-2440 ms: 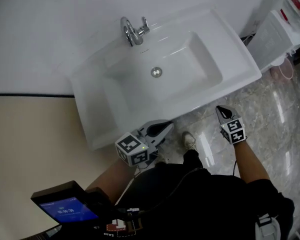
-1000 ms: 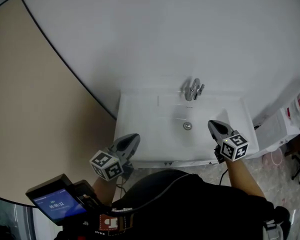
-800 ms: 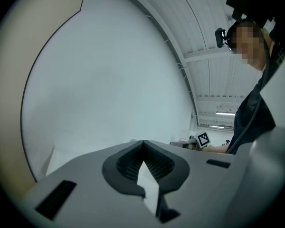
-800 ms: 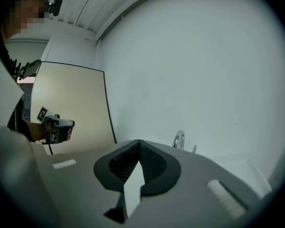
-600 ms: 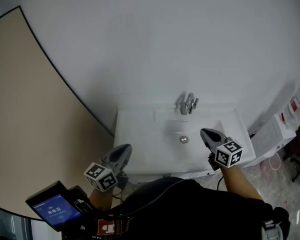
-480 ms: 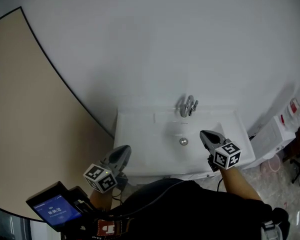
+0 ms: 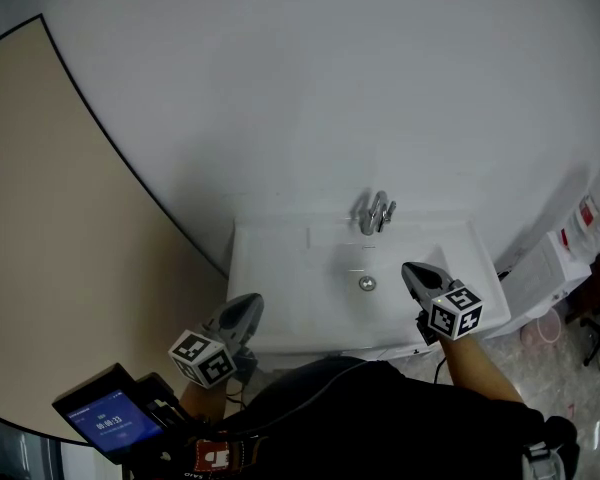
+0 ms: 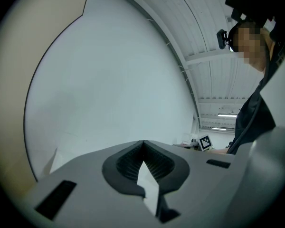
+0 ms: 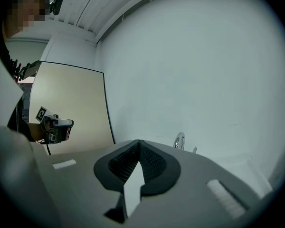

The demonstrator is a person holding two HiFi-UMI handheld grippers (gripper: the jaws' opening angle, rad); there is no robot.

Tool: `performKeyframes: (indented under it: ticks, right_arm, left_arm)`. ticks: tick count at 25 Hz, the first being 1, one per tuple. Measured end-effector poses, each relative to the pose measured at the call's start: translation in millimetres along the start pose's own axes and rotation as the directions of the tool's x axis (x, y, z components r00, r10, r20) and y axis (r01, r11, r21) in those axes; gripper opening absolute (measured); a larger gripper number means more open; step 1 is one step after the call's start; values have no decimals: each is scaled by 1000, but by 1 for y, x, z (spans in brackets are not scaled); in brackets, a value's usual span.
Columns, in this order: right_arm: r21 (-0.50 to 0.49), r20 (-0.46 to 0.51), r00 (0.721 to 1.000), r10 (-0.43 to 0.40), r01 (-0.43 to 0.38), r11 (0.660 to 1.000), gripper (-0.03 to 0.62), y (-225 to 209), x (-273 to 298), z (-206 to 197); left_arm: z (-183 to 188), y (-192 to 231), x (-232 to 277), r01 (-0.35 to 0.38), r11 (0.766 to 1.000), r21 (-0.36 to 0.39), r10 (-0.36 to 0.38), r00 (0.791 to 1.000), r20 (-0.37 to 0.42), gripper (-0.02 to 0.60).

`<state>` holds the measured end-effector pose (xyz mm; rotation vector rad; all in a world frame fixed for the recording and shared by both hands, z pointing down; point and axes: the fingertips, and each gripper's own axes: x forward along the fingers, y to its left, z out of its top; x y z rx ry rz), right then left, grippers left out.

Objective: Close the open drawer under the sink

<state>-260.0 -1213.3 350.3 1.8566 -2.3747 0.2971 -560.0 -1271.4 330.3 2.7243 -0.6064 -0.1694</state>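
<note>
Standing at the washbasin, both grippers idling, the drawer out of sight.

Head view: the person is holding the left gripper [image 7: 248,305] just off the front left corner of the white sink [image 7: 280,236]. The right gripper [image 7: 411,270] is hovering over the basin's right side, near the drain [image 7: 367,283] and short of the faucet [image 7: 376,211]. The drawer under the sink is lying hidden beneath the rim and the person's dark clothing, so whether it is shut or waiting for a push is not showing; neither gripper is touching anything. Left gripper view: its jaws are meeting with nothing between them, pointing at bare white wall, and only here is the ceiling showing. Right gripper view: its jaws are likewise pressing together empty, facing the faucet and a beige wall panel [image 9: 69,99].
</note>
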Motion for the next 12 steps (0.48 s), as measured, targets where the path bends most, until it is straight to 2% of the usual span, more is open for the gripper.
performKeyframes:
  ticks: [12]
  right_arm:
    - [-4, 0, 1000, 0, 0, 1000, -2, -1, -5, 0]
  left_arm:
    - [-3, -5, 3, 11, 1000, -7, -11, 1000, -11, 0]
